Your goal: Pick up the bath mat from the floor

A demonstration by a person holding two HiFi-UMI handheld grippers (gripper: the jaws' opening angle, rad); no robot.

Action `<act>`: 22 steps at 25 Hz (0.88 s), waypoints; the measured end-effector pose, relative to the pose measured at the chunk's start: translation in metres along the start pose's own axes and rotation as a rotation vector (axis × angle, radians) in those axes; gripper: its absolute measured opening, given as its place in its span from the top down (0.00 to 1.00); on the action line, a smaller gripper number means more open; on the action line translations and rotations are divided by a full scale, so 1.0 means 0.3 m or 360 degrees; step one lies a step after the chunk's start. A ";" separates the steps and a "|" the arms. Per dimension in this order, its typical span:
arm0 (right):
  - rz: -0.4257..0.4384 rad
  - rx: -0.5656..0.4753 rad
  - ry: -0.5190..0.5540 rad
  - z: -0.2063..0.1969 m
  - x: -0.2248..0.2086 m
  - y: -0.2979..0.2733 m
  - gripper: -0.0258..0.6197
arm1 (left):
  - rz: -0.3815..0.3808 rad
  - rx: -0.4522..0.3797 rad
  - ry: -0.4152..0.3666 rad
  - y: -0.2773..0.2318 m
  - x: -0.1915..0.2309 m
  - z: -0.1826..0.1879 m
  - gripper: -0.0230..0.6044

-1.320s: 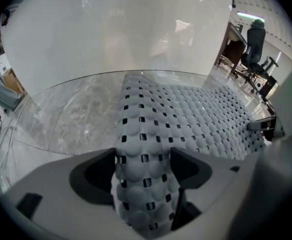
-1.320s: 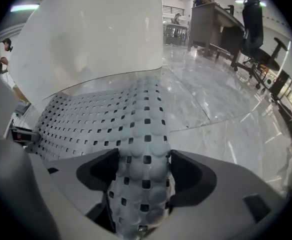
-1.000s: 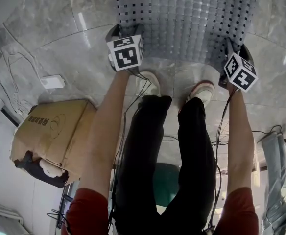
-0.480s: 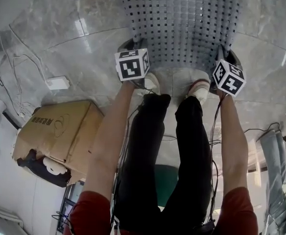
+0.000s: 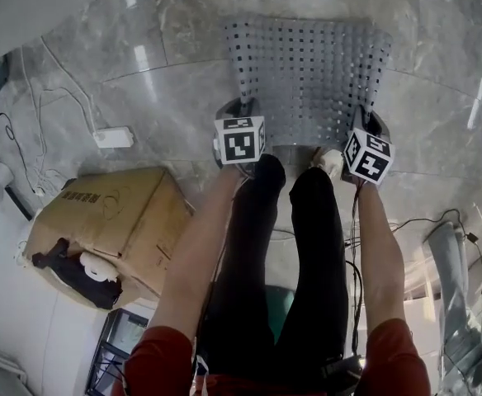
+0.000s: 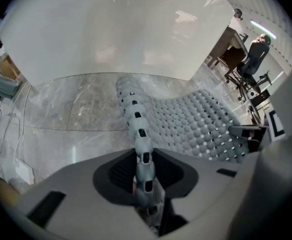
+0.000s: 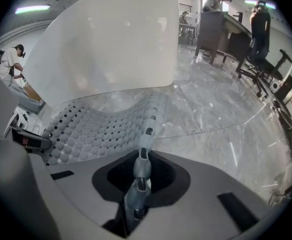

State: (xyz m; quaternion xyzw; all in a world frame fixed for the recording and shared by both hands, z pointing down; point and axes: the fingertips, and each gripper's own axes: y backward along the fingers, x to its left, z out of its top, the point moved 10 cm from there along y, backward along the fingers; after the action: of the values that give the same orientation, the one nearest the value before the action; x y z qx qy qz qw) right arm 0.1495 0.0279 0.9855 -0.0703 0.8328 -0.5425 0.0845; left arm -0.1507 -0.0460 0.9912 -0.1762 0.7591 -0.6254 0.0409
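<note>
The grey bath mat [image 5: 307,68], dotted with square holes, lies on the marble floor ahead of the person's feet, its near edge curling up. My left gripper [image 5: 239,112] is at the mat's near left corner and my right gripper [image 5: 365,124] at the near right corner. In the left gripper view the mat's edge [image 6: 138,134] runs into the left gripper [image 6: 145,184], whose jaws are closing and pinch it. In the right gripper view the mat's edge [image 7: 146,134] likewise sits pinched in the right gripper [image 7: 137,186] as its jaws close.
A cardboard box [image 5: 101,213] stands at the left, with a white power strip [image 5: 113,137] and cables on the floor beyond it. The person's legs and a shoe [image 5: 328,160] are just behind the grippers. Grey cloth [image 5: 456,254] lies at the right. A white wall [image 6: 111,29] rises behind the mat.
Both grippers have closed on the mat's near corners and drawn closer together toward the feet. The mat's near edge has lifted and the mat has narrowed into a curve.
</note>
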 end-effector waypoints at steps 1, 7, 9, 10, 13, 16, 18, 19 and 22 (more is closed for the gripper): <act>-0.0002 -0.0002 -0.0005 0.015 0.003 0.033 0.87 | 0.0002 -0.0006 0.0006 0.038 -0.007 0.006 0.81; 0.0001 -0.0069 0.0030 0.144 0.036 0.269 0.88 | 0.0010 -0.0088 0.0023 0.309 -0.047 0.068 0.81; 0.0006 -0.0107 0.0049 0.197 0.053 0.360 0.88 | 0.0015 -0.0129 0.0030 0.411 -0.063 0.099 0.81; 0.0008 -0.0125 0.0055 0.223 0.062 0.405 0.88 | 0.0020 -0.0150 0.0027 0.463 -0.071 0.114 0.81; 0.0015 -0.0176 0.0059 0.303 0.092 0.546 0.88 | 0.0041 -0.0218 0.0009 0.617 -0.095 0.166 0.82; 0.0019 -0.0234 0.0057 0.386 0.110 0.696 0.88 | 0.0050 -0.0275 0.0001 0.777 -0.131 0.224 0.82; 0.0019 -0.0283 0.0059 0.460 0.111 0.789 0.88 | 0.0058 -0.0326 -0.0014 0.876 -0.157 0.282 0.82; 0.0020 -0.0311 0.0062 0.498 0.110 0.835 0.88 | 0.0064 -0.0358 -0.0020 0.926 -0.168 0.312 0.82; 0.0023 -0.0399 0.0082 0.600 0.105 0.994 0.88 | 0.0059 -0.0450 -0.0012 1.095 -0.208 0.385 0.82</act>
State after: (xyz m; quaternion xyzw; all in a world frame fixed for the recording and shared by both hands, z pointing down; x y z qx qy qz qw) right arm 0.1504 -0.0196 0.6390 -0.0603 0.8966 -0.4350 0.0575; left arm -0.1308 -0.0830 0.6400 -0.1686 0.8425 -0.5107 0.0301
